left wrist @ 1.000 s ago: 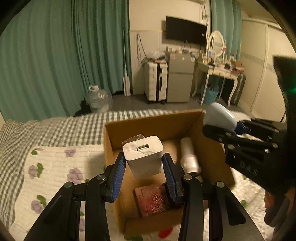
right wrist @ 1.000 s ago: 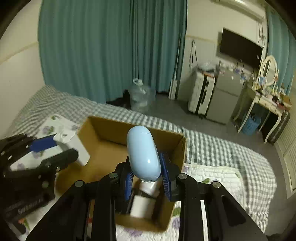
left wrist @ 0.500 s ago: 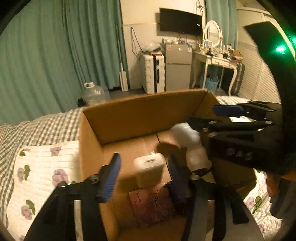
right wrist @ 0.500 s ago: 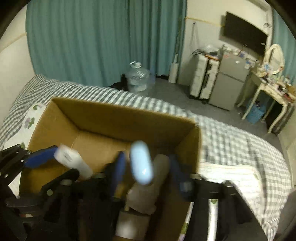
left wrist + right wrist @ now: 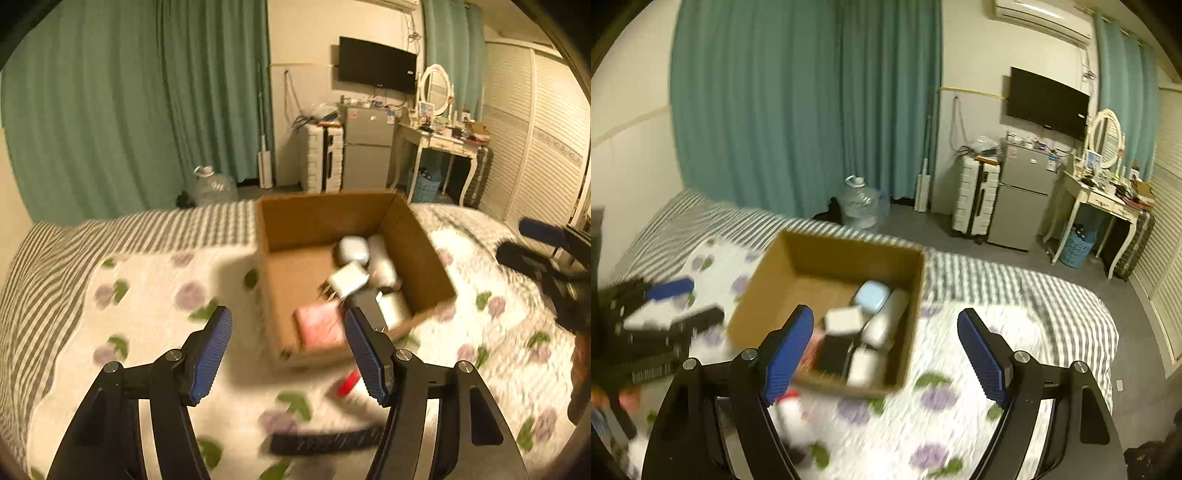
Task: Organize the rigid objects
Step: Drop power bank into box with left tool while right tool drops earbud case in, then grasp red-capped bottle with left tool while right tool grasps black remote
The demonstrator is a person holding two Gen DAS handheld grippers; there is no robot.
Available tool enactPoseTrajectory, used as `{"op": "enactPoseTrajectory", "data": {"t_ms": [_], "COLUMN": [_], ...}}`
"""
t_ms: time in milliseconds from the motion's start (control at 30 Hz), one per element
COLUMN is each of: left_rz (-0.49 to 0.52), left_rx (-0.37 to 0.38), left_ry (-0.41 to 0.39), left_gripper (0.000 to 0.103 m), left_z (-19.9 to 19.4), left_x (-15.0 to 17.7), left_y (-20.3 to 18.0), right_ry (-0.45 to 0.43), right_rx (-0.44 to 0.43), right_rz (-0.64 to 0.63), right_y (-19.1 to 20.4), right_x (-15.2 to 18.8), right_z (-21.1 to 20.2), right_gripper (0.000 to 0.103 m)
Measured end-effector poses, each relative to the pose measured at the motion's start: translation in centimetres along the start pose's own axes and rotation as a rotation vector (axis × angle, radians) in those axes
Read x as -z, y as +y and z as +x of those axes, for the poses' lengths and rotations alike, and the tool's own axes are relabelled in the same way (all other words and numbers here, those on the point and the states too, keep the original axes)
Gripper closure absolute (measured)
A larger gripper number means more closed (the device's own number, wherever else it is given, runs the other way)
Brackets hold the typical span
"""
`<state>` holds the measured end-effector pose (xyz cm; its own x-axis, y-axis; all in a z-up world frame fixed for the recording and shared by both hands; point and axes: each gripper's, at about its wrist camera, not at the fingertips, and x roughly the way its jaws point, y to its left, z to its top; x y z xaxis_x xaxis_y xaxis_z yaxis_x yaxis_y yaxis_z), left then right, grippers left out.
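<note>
Since 1 s ago both grippers let go: white charger & blue case lay in cardboard box; left gripper, right gripper wide, empty; red item & dark strip left on bed

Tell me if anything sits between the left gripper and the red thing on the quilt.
Nothing visible does. The left gripper is open above the quilt, and the red object lies beside its right finger, in front of the cardboard box. Blur hides what the object is.
</note>
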<state>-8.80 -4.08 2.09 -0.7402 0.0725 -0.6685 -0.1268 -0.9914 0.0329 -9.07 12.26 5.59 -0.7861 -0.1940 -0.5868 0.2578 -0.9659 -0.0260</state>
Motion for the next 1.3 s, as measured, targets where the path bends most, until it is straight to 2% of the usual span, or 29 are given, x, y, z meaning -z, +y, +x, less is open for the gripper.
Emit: {"op": "enactPoseTrajectory", "data": {"t_ms": [100, 233, 367, 400, 467, 633, 767, 800, 867, 967, 1067, 1133, 1300], "left_rz": [-0.012, -0.049, -0.062, -0.065, -0.074, -0.121, -0.142, -0.141, -0.134, -0.124, -0.116, -0.110, -0.097], "left_rx": [-0.036, -0.058, -0.087, -0.083, -0.075, -0.068, -0.071, -0.074, -0.082, -0.094, -0.107, -0.110, -0.075], "left_ry": [0.032, 0.061, 0.099, 0.104, 0.123, 0.153, 0.167, 0.168, 0.170, 0.175, 0.173, 0.173, 0.172], "left_gripper": [0.036, 0.036, 0.036, 0.036, 0.036, 0.036, 0.036, 0.036, 0.036, 0.036, 0.036, 0.036, 0.036], "left_z": [-0.4, 0.1, 1.5, 1.8, 2.6, 3.8, 4.1, 4.2, 4.2, 4.3, 4.0, 3.7, 3.5], "left_x": [2.5, 5.7, 8.7, 9.1, 9.9, 10.6, 10.8, 10.8, 10.8, 10.8, 10.6, 10.3, 9.0], "left_y": [1.7, 4.1, 5.4, 5.6, 6.1, 7.5, 8.0, 8.1, 7.9, 7.8, 7.4, 6.9, 4.4], "right_ry": [0.049, 0.140, 0.211, 0.230, 0.265, 0.360, 0.400, 0.402, 0.406, 0.376, 0.315, 0.268, 0.196], "right_rx": [-0.073, -0.145, -0.175, -0.178, -0.179, -0.223, -0.237, -0.240, -0.257, -0.262, -0.290, -0.279, -0.249], "right_rz": [-0.059, -0.112, -0.208, -0.245, -0.300, -0.404, -0.421, -0.413, -0.393, -0.383, -0.264, -0.217, -0.132], "right_y": [2.8, 6.7, 10.3, 11.2, 12.4, 14.3, 14.6, 14.5, 14.3, 14.0, 12.1, 10.7, 7.0], "right_x": [2.9, 6.3, 8.5, 9.2, 10.3, 12.9, 13.8, 13.8, 13.8, 13.7, 12.4, 11.4, 9.7], "right_z": [0.1, 2.7, 5.7, 6.6, 7.9, 10.5, 12.2, 12.3, 12.5, 11.6, 9.8, 8.3, 5.4], "right_gripper": [0.023, 0.023, 0.023, 0.024, 0.044, 0.047, 0.047, 0.048, 0.058, 0.066, 0.078, 0.084, 0.084]}}
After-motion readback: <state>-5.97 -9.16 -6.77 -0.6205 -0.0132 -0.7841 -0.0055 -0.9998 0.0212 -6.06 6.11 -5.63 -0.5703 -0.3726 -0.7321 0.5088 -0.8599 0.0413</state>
